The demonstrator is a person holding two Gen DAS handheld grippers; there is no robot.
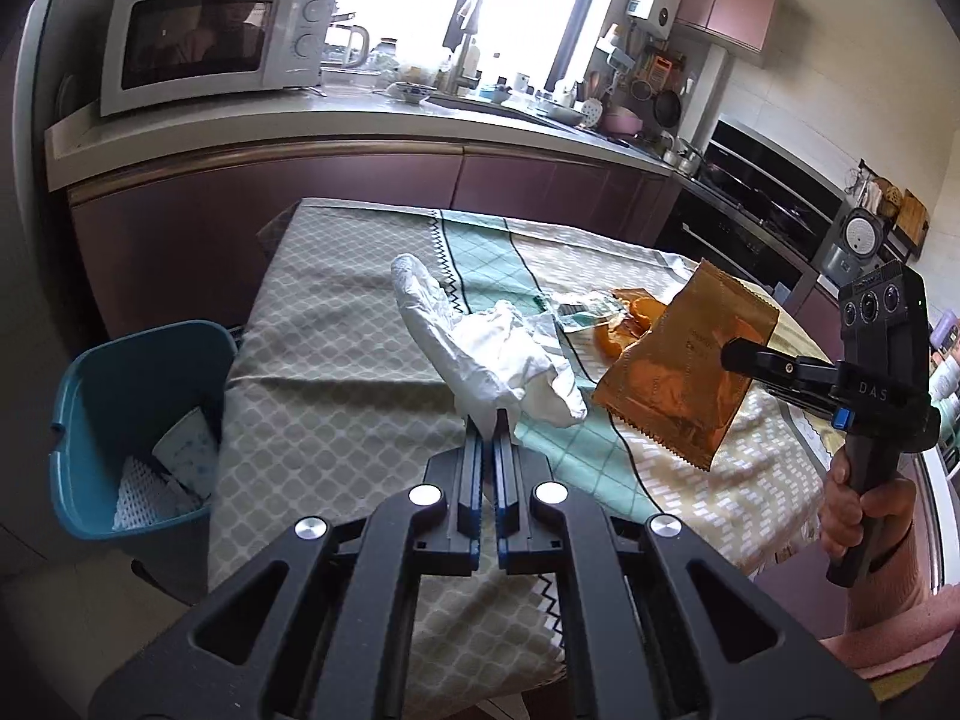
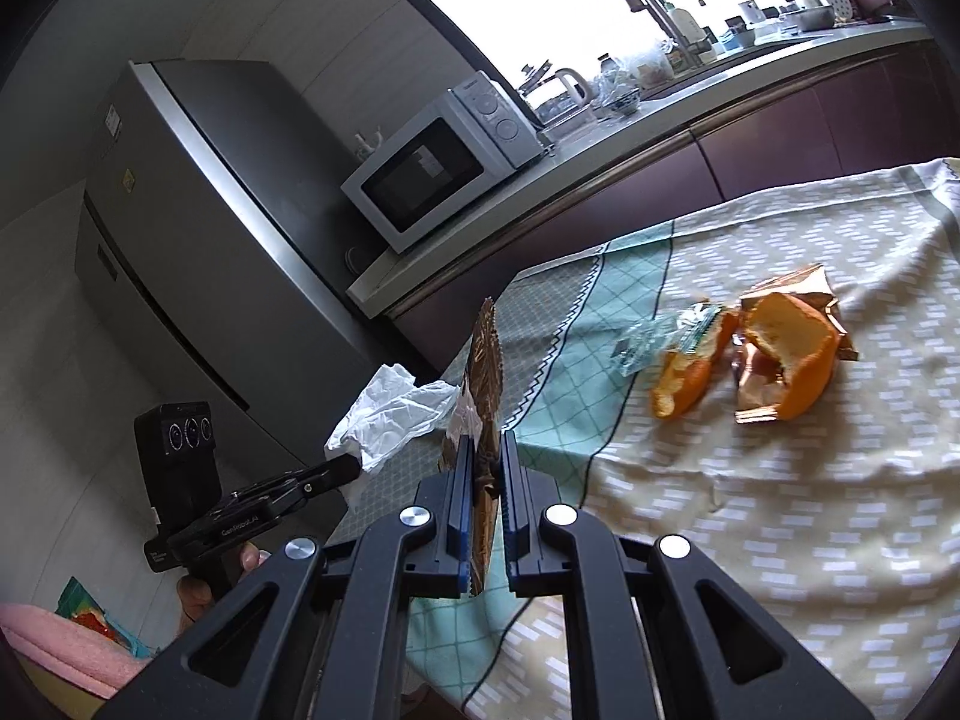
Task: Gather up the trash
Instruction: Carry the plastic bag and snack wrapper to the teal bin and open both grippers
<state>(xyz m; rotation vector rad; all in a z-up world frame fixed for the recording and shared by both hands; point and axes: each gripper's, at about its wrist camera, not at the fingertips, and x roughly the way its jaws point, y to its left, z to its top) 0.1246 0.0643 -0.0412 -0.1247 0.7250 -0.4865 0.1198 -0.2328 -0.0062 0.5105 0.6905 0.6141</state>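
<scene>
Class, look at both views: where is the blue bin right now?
The blue bin appears only in the left wrist view, at lower left, on the floor beside the table's left edge, with some paper trash already inside.

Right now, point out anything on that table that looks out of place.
Torn orange peel pieces, a crumpled clear wrapper and a torn copper foil packet lie scattered on the patterned tablecloth: loose litter, not yet in the blue plastic bin beside the table.

The bin's [image 1: 141, 420] contents, perhaps paper, are partly hidden.
</scene>
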